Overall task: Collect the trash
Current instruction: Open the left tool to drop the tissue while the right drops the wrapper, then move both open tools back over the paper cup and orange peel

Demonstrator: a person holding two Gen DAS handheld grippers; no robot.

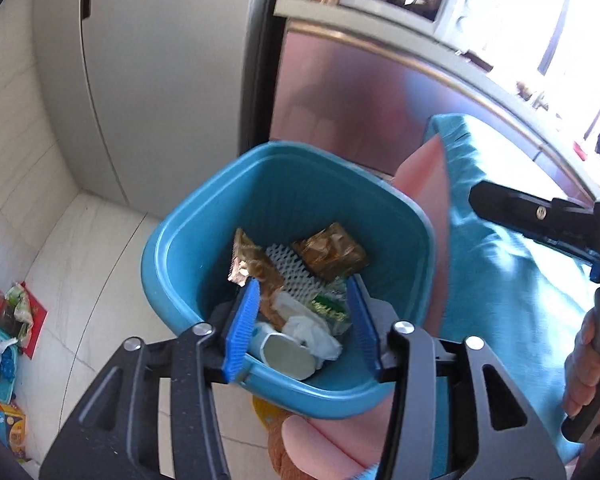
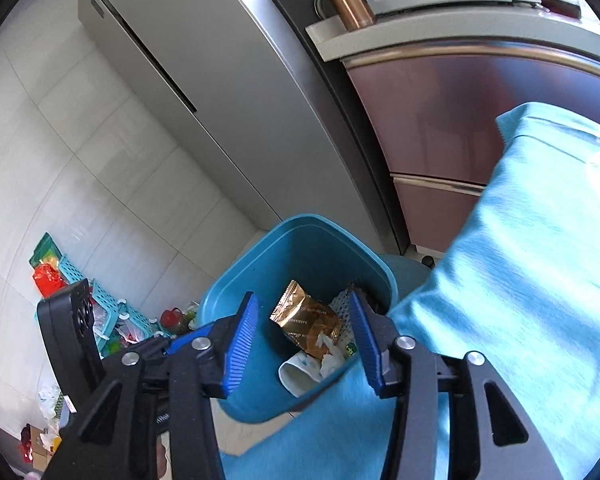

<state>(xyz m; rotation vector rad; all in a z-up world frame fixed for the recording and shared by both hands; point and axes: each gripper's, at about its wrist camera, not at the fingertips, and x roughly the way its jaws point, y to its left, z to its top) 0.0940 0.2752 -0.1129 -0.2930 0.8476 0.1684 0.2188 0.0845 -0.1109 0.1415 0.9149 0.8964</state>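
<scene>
- A blue plastic waste bin with a rounded square rim (image 1: 204, 216) is seen from above, standing on pale floor tiles (image 1: 60, 240) beside a teal cloth (image 1: 512, 280) draped over a raised surface.
- Trash is piled in the bin's bottom: a gold foil snack wrapper (image 2: 306, 320), a brown crumpled wrapper (image 1: 256, 268), a white foam mesh sleeve (image 1: 290, 270), a crumpled white tissue (image 1: 312, 330), a green printed packet (image 1: 330, 306) and a white paper cup lying on its side (image 1: 286, 356).
- The left gripper (image 1: 304, 326) is held above the near rim of the bin, pointing steeply down into it; its blue ribbed pads (image 1: 242, 328) are parted about halfway, and nothing is pressed between them.
- The right gripper (image 2: 308, 340) is tilted down over the same bin from the cloth side; its blue pads (image 2: 240, 346) are likewise parted about halfway, with the gold wrapper seen loose in the bin between them and not clamped.
- In the left wrist view, the right gripper's black body is seen at the right edge, its handle gripped by a person's hand (image 1: 588, 364).
- Beyond the bin, a grey refrigerator (image 1: 148, 80) and a pink glossy cabinet front (image 1: 360, 100) are seen.
- Further trash is scattered on the floor to the left, around a turquoise perforated basket (image 2: 84, 292).
</scene>
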